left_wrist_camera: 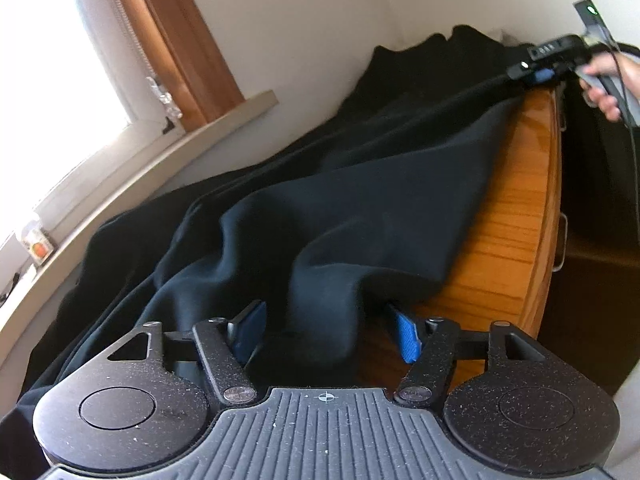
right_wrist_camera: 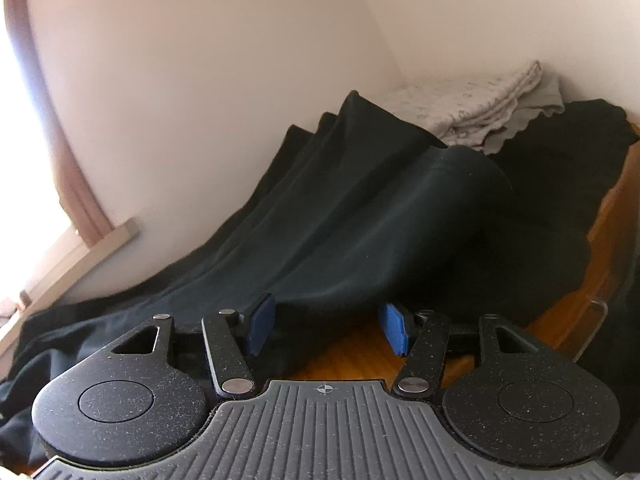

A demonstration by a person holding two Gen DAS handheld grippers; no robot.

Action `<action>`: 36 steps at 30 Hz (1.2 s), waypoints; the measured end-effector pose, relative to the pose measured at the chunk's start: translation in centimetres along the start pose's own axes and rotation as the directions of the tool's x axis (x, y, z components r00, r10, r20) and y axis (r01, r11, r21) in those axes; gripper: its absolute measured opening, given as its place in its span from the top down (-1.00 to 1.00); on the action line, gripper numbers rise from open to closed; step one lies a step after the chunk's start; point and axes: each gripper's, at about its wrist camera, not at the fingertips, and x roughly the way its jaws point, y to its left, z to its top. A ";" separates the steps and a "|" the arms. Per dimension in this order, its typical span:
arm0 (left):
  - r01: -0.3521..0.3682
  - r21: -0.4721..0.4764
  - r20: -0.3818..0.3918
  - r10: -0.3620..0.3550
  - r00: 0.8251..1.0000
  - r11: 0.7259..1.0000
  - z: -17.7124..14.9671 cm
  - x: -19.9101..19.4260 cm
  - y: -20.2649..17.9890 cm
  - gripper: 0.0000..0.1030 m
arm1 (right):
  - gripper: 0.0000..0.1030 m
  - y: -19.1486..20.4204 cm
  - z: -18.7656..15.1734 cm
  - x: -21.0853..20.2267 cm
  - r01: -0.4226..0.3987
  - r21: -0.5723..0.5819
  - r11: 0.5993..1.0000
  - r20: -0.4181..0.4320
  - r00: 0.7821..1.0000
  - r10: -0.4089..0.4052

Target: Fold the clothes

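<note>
A dark garment [left_wrist_camera: 360, 200] lies spread and rumpled over the wooden table [left_wrist_camera: 516, 216], running back to the wall; the left gripper [left_wrist_camera: 328, 332] is spread wide with a fold of the garment between its fingers; the right gripper [right_wrist_camera: 326, 326] is likewise spread at the garment's near edge; pale folded laundry [right_wrist_camera: 480, 108] sits in the far corner.

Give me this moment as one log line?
step: fold | left hand-held gripper: open around dark garment | right hand-held gripper: open, at its edge

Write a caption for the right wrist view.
Open right tongs at the edge of dark cloth on a wooden top.
</note>
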 end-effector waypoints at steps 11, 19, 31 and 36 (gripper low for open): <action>0.055 -0.131 0.186 -0.030 0.982 0.990 1.7 -5.1 5.4 0.92 | 0.85 2.8 5.6 -3.0 -0.073 -0.067 0.995 0.152 0.985 0.082; 0.094 -0.260 0.045 -0.085 0.995 0.961 3.0 1.2 12.6 0.35 | 0.36 9.6 13.6 6.4 0.044 -0.166 0.985 0.061 0.998 -0.035; 0.071 -0.333 0.044 -0.060 0.997 0.940 1.8 1.2 13.6 -0.27 | -0.05 15.2 5.0 7.7 -0.197 -0.290 0.937 -0.102 0.979 0.174; 0.056 -0.316 0.058 -0.039 0.998 0.947 2.0 -0.6 12.8 -0.31 | -0.05 18.7 0.1 8.0 -0.302 -0.333 0.893 -0.212 0.947 0.241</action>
